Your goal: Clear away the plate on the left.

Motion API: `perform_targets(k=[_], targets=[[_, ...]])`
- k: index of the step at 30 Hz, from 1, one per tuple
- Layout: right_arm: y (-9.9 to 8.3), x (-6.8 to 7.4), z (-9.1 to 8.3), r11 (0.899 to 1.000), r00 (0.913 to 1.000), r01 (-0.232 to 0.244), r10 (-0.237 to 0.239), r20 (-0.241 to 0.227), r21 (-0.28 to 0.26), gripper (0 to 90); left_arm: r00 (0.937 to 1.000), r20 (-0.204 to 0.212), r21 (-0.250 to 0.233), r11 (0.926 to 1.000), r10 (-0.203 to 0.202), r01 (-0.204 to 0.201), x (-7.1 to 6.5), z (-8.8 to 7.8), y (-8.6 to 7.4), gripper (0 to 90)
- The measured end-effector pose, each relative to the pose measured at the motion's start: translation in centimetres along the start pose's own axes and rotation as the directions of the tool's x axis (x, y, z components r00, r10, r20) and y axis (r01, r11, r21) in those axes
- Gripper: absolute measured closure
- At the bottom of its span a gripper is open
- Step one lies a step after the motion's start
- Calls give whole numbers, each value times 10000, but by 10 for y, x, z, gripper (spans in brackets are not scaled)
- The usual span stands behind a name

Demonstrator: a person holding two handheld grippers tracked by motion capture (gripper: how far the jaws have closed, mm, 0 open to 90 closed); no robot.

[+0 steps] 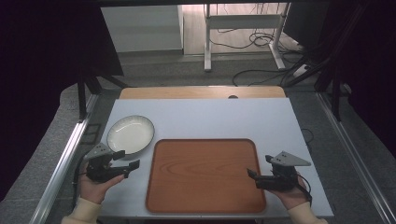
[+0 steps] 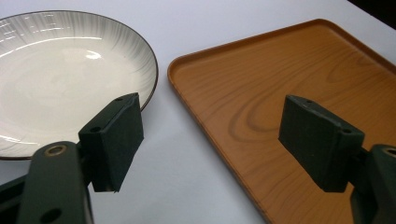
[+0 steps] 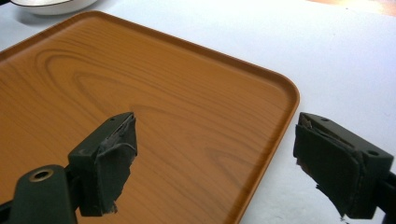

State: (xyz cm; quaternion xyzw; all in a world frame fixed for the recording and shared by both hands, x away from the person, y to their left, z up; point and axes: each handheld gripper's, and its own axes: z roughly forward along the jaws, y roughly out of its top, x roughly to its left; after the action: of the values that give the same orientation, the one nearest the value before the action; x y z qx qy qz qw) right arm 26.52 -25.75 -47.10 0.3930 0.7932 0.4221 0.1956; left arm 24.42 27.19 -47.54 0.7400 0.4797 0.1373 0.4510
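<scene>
A wooden tray [image 1: 204,175] lies at the front middle of the white table, with nothing on it. A white plate [image 1: 130,134] with a dark rim sits just beyond its left corner. My left gripper [image 1: 127,158] is open at the tray's left edge, near the plate's front rim. In the left gripper view, one jaw hangs over the plate [image 2: 60,79] and the other over the tray [image 2: 280,93]. My right gripper [image 1: 260,168] is open over the tray's right edge. In the right gripper view, its jaws straddle the tray's rim [image 3: 292,100].
The white table top [image 1: 210,116] stretches bare behind the tray, with a wooden strip [image 1: 201,92] at its far edge. Metal rails [image 1: 65,154] run along both sides. A stand's legs and cables [image 1: 261,42] are on the floor beyond.
</scene>
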Motion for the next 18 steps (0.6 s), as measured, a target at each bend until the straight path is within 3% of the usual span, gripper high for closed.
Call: perform_targets(k=[5, 18], targets=[[-1, -3, 3, 9998, 10000, 48, -48, -15, 192, 144, 9999, -99, -20, 10000, -97, 97, 3, 0, 2, 216], [1, 1, 6, 9992, 9997, 186, -191, 130, 368, 148, 9999, -82, -61, 9999, 128, -128, -3, -10, -3, 218]])
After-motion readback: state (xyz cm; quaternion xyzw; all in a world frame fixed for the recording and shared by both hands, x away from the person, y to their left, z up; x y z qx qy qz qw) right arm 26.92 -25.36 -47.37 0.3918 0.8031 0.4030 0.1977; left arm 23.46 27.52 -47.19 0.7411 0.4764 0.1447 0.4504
